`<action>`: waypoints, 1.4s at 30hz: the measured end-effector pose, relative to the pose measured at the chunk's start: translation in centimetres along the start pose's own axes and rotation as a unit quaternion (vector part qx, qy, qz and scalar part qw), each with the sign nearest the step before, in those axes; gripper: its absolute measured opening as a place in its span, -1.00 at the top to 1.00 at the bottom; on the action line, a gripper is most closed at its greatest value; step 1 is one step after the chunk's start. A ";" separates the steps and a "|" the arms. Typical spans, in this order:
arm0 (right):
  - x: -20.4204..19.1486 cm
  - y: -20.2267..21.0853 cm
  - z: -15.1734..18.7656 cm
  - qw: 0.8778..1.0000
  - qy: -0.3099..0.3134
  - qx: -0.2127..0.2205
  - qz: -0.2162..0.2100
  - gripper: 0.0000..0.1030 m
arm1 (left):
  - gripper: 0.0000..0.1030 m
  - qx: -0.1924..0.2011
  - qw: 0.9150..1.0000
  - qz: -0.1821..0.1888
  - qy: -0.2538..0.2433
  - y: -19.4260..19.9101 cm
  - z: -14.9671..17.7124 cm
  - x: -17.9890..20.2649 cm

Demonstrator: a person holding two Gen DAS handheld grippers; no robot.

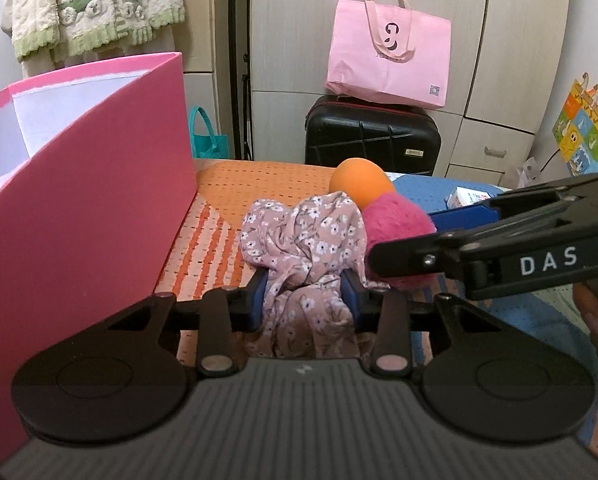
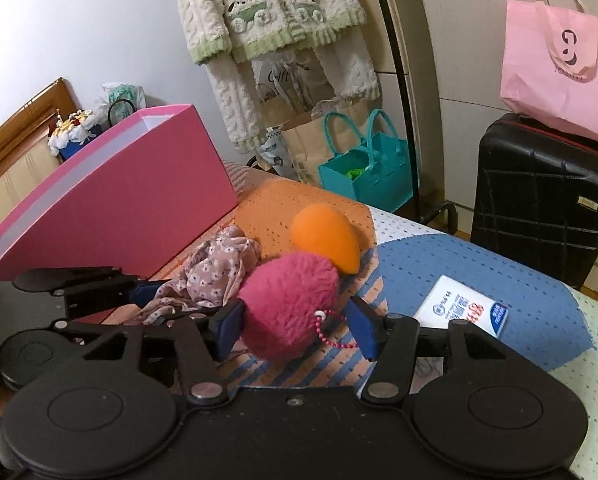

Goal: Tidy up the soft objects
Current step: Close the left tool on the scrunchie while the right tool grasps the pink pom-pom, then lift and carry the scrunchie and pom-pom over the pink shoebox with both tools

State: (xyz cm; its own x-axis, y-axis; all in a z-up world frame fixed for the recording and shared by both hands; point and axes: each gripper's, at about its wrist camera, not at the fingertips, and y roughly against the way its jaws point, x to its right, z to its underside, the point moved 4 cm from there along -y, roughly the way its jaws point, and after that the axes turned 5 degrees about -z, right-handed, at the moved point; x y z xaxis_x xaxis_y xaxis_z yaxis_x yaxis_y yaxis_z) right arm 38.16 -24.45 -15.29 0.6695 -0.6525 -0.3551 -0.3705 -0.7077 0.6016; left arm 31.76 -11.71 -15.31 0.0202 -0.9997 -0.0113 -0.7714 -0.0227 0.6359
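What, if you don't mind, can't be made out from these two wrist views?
- Pink box contents: hidden by its near wall in both views.
- Floral cloth: its lower end is covered by the left gripper body in the left wrist view.
- Pink pompom: whether the right gripper pads touch it is unclear.
- White packet print: too small to read, right wrist view.

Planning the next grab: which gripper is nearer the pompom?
Right. The right gripper straddles the pompom; the left gripper is beside it, closed on the floral cloth.
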 end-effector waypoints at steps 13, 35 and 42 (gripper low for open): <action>-2.1 1.0 0.8 0.998 0.041 0.016 0.045 0.04 | 0.53 -0.003 1.000 0.016 0.008 1.0 0.2 -0.5; -5.7 6.8 6.6 0.996 -0.041 0.030 0.072 0.04 | 0.55 -0.054 0.993 0.095 0.036 5.7 3.4 -1.5; -7.2 8.0 7.9 0.995 -0.048 0.025 0.084 0.04 | 0.59 -0.058 0.992 0.114 0.022 7.5 4.1 -1.5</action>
State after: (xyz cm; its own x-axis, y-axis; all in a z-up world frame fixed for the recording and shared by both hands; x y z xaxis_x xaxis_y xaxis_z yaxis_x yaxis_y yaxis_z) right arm 25.32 -27.56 -13.64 0.5322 -0.7834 -0.3210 -0.5052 -0.5981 0.6221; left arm 23.38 -10.42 -13.70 -0.1177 -0.9775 0.1748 -0.6813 0.2076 0.7020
